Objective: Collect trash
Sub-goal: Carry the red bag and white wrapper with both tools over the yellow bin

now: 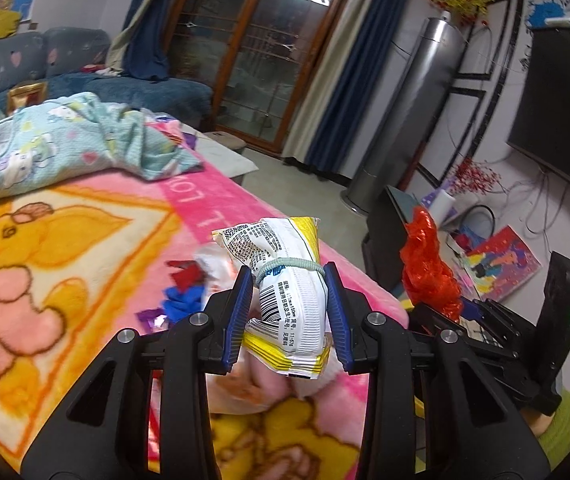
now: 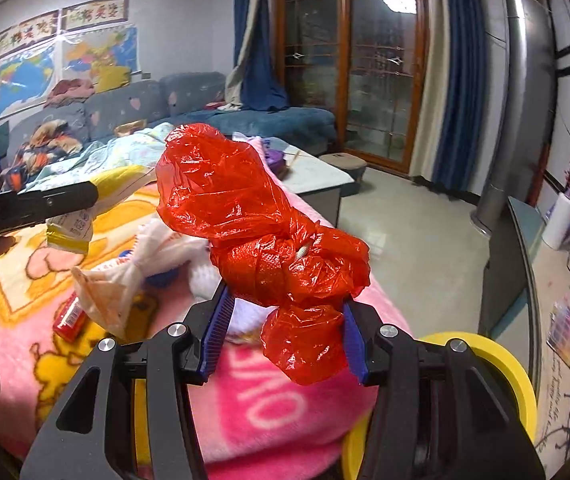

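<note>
Two pieces of trash are held at once, one in each tool, both lifted clear of the pink blanket (image 1: 97, 240) that covers the table. The left gripper (image 1: 291, 276) is clamped across the middle of a folded white-and-yellow snack packet (image 1: 285, 276), which is bound with a pale elastic band (image 1: 289, 266); the right gripper (image 2: 287, 306) is closed on the lower part of a crumpled red plastic bag (image 2: 261, 220), whose bulk stands above the pads. The step in hand is judged to be the carry to wherever the trash is gathered; no bin can be made out with certainty in either view. Both grips should be kept firm and level, since the red bag is slippery film and is top-heavy, and may slide out if the wrist is rolled. The two loads should be kept apart so that neither is knocked. More litter remains on the blanket: a knotted white bag (image 2: 145, 256), a small red packet (image 2: 69, 318) and blue scraps (image 1: 183, 302), to be fetched afterwards.
</note>
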`<state>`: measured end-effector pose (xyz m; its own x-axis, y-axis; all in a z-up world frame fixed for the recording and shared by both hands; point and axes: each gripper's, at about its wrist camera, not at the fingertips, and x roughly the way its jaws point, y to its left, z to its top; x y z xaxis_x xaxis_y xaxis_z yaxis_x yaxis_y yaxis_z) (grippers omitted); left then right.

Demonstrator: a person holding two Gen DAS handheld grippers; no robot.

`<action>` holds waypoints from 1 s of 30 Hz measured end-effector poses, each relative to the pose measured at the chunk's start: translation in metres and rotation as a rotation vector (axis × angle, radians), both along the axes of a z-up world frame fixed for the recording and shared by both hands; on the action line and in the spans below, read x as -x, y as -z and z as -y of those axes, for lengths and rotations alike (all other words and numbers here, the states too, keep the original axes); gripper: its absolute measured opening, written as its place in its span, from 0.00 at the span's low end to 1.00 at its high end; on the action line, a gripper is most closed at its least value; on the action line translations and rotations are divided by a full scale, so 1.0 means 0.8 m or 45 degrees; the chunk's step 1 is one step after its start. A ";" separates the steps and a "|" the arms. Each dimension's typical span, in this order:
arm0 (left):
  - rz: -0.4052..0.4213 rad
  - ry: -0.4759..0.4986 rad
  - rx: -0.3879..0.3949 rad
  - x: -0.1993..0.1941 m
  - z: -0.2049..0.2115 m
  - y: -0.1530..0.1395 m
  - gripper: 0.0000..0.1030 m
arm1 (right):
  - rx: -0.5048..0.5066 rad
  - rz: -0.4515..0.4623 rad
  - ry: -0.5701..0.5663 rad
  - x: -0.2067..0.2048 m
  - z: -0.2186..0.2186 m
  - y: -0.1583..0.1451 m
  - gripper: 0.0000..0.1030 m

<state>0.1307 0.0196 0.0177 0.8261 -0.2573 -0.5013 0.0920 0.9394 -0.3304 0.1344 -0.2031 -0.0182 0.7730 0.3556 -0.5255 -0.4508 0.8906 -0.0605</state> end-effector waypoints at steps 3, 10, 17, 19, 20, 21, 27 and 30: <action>0.001 0.038 -0.010 0.001 0.018 0.001 0.28 | -0.012 -0.011 0.041 0.003 0.018 -0.001 0.46; 0.003 0.134 -0.043 -0.002 0.062 0.003 0.28 | -0.037 -0.021 0.141 0.004 0.063 -0.007 0.46; 0.003 0.228 -0.066 -0.003 0.105 0.007 0.28 | -0.052 -0.031 0.244 0.005 0.107 -0.010 0.46; 0.003 0.254 -0.070 -0.003 0.118 0.008 0.28 | -0.058 -0.036 0.270 0.005 0.116 -0.009 0.46; 0.003 0.265 -0.071 -0.004 0.123 0.009 0.28 | -0.063 -0.040 0.287 0.005 0.123 -0.009 0.46; 0.003 0.278 -0.072 -0.004 0.129 0.010 0.28 | -0.068 -0.042 0.299 0.005 0.130 -0.009 0.46; 0.002 0.357 -0.069 -0.006 0.164 0.018 0.28 | -0.089 -0.064 0.399 0.002 0.167 -0.008 0.46; -0.002 0.400 -0.077 -0.008 0.184 0.021 0.28 | -0.095 -0.072 0.442 0.003 0.187 -0.006 0.46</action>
<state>0.1370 -0.1279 0.0009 0.7101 -0.4695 -0.5247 0.3807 0.8829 -0.2748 0.1319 -0.3524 -0.0134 0.8250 0.1161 -0.5531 -0.1214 0.9922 0.0271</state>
